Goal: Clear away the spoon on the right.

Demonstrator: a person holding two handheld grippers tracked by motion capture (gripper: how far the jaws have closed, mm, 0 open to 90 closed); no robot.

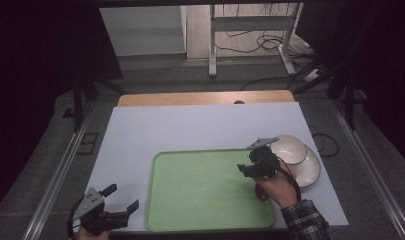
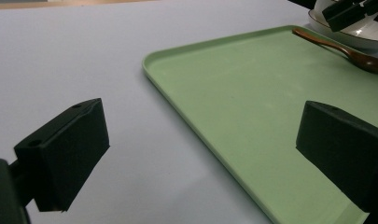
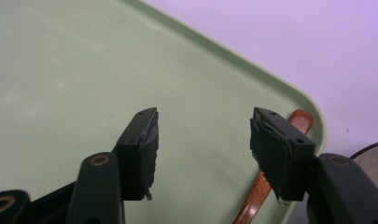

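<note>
High view: green tray [image 1: 200,190] on the white table [image 1: 155,130]. Right gripper [image 1: 250,167] over the tray's far right corner, two white bowls [image 1: 297,155] just beyond it. Left gripper [image 1: 121,200] off the tray's near left corner, jaws spread.

Left gripper view: jaws wide, empty; wooden spoon [image 2: 343,49] lies on the tray's far side by the bowls.

Right gripper view: jaws apart, pinching nothing; spoon [image 3: 270,177] lies under the right-hand jaw, along the tray rim.

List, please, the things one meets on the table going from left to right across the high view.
Left gripper, open, at the near left corner → green tray → right gripper, open over the tray's right part → two white bowls beside the tray's right edge.
</note>
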